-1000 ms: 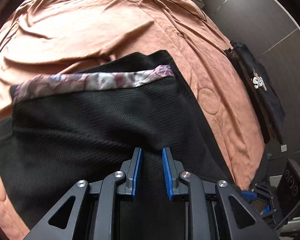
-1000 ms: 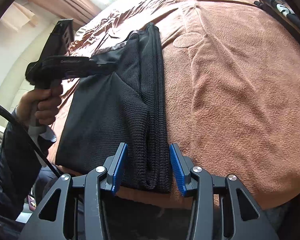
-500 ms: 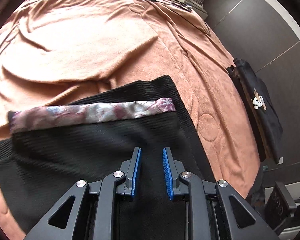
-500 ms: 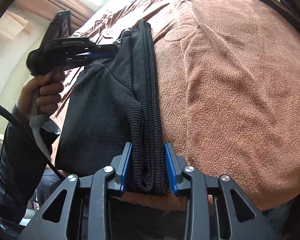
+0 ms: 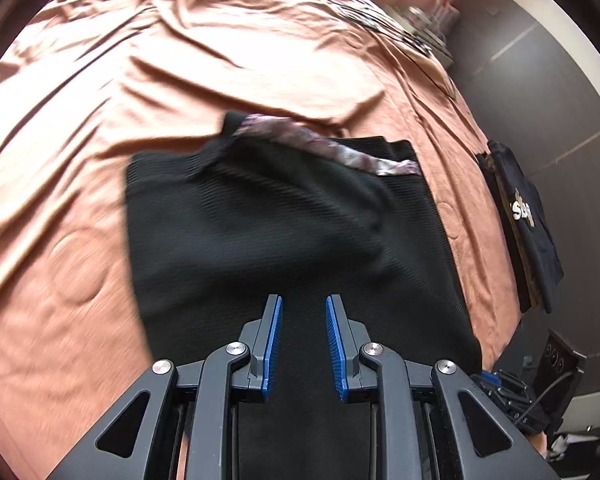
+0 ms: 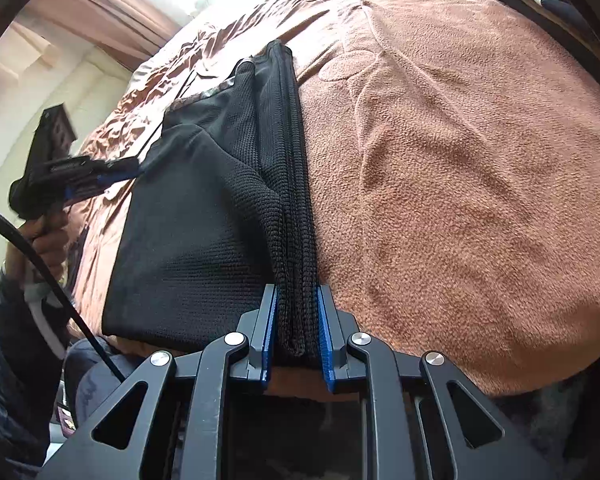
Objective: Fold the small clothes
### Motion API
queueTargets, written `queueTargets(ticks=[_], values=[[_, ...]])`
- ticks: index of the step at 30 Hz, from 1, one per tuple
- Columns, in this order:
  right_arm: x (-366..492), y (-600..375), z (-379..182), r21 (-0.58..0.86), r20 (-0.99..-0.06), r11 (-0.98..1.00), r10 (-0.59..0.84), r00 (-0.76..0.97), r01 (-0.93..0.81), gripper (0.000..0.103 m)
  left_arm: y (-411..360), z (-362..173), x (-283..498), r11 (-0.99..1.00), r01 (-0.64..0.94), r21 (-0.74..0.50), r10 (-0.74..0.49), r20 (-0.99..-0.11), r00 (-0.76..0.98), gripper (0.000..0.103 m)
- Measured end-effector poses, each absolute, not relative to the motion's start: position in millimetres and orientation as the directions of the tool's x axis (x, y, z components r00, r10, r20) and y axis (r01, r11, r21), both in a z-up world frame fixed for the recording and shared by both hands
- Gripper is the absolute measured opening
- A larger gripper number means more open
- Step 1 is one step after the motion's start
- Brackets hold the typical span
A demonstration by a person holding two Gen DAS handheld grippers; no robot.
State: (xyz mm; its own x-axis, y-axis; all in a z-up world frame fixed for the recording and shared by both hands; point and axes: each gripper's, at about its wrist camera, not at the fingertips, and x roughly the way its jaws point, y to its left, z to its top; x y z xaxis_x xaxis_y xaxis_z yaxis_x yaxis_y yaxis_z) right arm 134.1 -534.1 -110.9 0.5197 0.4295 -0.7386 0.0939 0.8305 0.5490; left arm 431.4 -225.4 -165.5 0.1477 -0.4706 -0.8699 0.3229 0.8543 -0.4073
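A black knit garment (image 5: 260,232) with a floral trim band (image 5: 328,148) lies on the brown blanket (image 5: 180,60). My left gripper (image 5: 302,300) hovers over it with its jaws narrow and dark fabric between them. In the right wrist view the left gripper (image 6: 134,170) grips a corner of the garment (image 6: 188,240), drawn taut off to the left. My right gripper (image 6: 298,292) sits at the near end of the garment's thick folded edge. Its jaws are closing, and both pads press on the fold.
A second dark garment (image 5: 528,216) with a white print lies at the bed's right edge. The person's hand (image 6: 48,236) and a black cable (image 6: 40,264) are at the left. Dark equipment (image 5: 556,360) stands on the floor beyond the blanket (image 6: 460,160).
My right jaws have closed from wide apart onto the folded edge. My left gripper has swung leftward and nearer with the corner, pulling the top layer with it; the trim band now slants.
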Motion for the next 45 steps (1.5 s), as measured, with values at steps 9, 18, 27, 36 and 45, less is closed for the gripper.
queueTargets(ticks=[9, 18, 27, 36, 45], values=[[130.2, -532.5, -104.2, 0.539, -0.751, 0.836, 0.424, 0.507, 0.099, 0.016, -170.0, -173.1, 392.3, 0.872, 0.192, -0.450, -0.480, -0.863, 0.158, 0.025], [135.7, -536.0, -109.9, 0.557, -0.747, 0.824, 0.441, 0.498, 0.105, 0.019, -145.3, -189.7, 353.7, 0.883, 0.110, -0.457, -0.468, -0.876, 0.119, 0.025], [131.3, -528.2, -108.2, 0.552, -0.742, 0.827, 0.430, 0.514, 0.104, 0.028, -125.7, -201.2, 314.8, 0.875, 0.049, -0.482, -0.484, -0.870, 0.090, 0.025], [128.2, -529.3, -111.3, 0.553, -0.734, 0.828, 0.431, 0.524, 0.093, 0.028, -119.5, -215.3, 282.1, 0.809, -0.013, -0.588, -0.585, -0.807, 0.082, 0.025], [123.6, -527.4, -112.1, 0.571, -0.729, 0.815, 0.450, 0.515, 0.097, 0.017, -118.3, -214.4, 272.1, 0.794, 0.004, -0.608, -0.605, -0.789, 0.108, 0.010]])
